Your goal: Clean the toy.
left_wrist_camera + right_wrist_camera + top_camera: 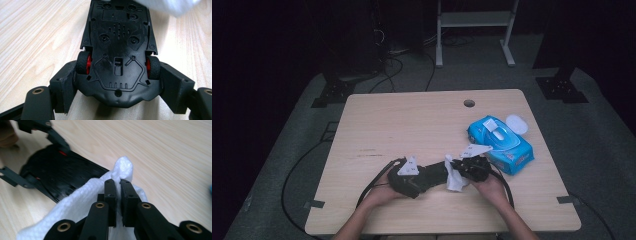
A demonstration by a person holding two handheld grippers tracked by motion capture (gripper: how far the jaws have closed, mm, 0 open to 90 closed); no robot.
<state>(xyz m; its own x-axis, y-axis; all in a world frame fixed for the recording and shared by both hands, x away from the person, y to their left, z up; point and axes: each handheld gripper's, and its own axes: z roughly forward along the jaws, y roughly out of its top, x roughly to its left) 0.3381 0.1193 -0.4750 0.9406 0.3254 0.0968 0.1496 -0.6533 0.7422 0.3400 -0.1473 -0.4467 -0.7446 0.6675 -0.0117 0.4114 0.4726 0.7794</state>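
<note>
Toy car [118, 52] lies upside down on the counter [412, 120], its black underside up, and we hold it by the rear end with the left gripper [117, 82], fingers [63, 86] clamped on the two red-hubbed wheels. Our right gripper [118, 183] has its fingers pressed together on a fold of a white wipe [82, 202], which touches the far end of the car. We judge that we are wiping the car's underside. The next move calls for a steady hold on the left while we drag the wipe along the chassis, pressing lightly so it does not slip out.

The car's top side is hidden against the counter, and its front end is covered by the wipe. In the high view both grippers blur into one dark mass beside the blue wipes pack [501, 142], whose lid stands open.
</note>
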